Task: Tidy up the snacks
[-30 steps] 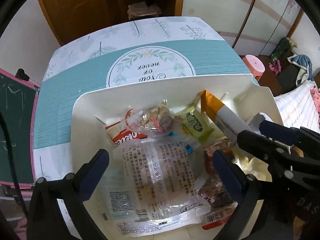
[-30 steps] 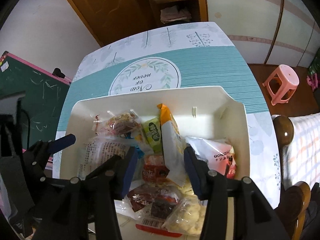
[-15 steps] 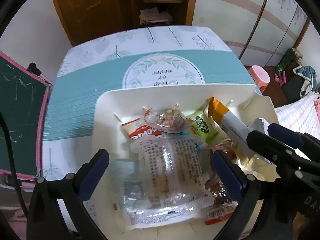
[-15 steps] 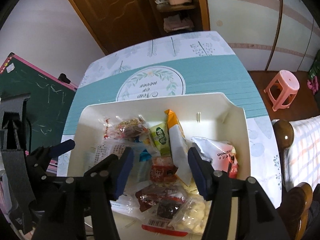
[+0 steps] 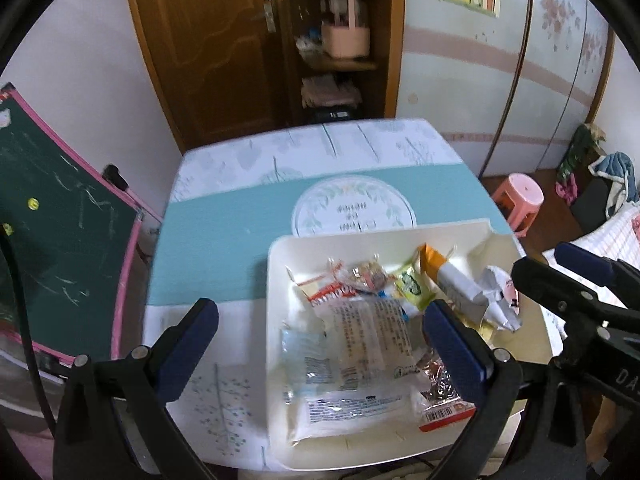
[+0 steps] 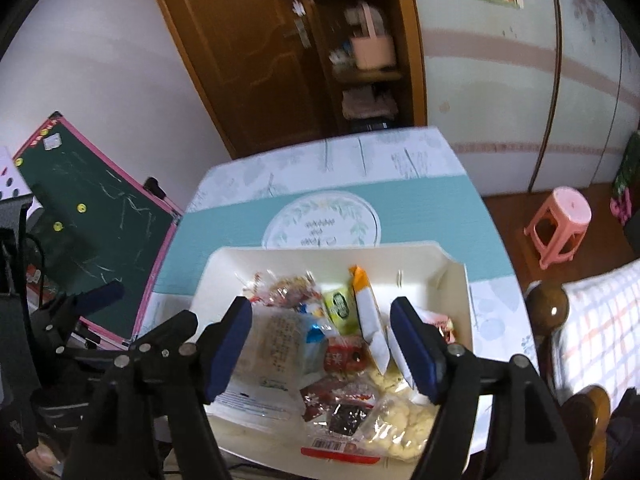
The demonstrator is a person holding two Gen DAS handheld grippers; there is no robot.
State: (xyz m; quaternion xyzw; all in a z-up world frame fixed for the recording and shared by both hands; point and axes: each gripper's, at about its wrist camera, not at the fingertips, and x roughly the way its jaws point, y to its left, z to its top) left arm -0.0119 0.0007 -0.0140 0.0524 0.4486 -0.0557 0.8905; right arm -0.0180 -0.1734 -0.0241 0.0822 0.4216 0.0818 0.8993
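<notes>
Sitting on the near end of the teal-banded tablecloth [image 5: 224, 256]: white tray [image 5: 276, 280], long axis running left to right across both views, far rim just this side of the round printed emblem [image 5: 354, 212]. Lying inside, piled and overlapping: clear printed pouch [image 5: 372, 340], long axis pointing away from the cameras toward the emblem; orange-and-white pack [image 6: 370, 320], standing on edge, orange end pointing to the far wall, white end toward the near rim; small green packet [image 6: 340, 306] just beside it on the left. Hovering above the tray, both tools gaping wide, gripping nothing: left gripper [image 5: 320, 344] straddling the tray's left wall, one finger over bare cloth, the other over the snacks; right gripper [image 6: 322, 344] spreading over the middle of the pile. Showing only in the right wrist view: bag of pale round pieces [image 6: 400, 420] and dark red wrappers [image 6: 344, 396] at the near right corner, partly hiding behind the right finger. Showing only in the left wrist view: crumpled white wrapper [image 5: 498, 300] at the tray's right wall, with the other tool crossing behind it. Standing around: green chalkboard [image 5: 48, 232] left of the table, pink stool [image 6: 560, 220] on the floor to the right, brown door [image 5: 208, 40] and shelves beyond. Blurring slightly in both frames.
</notes>
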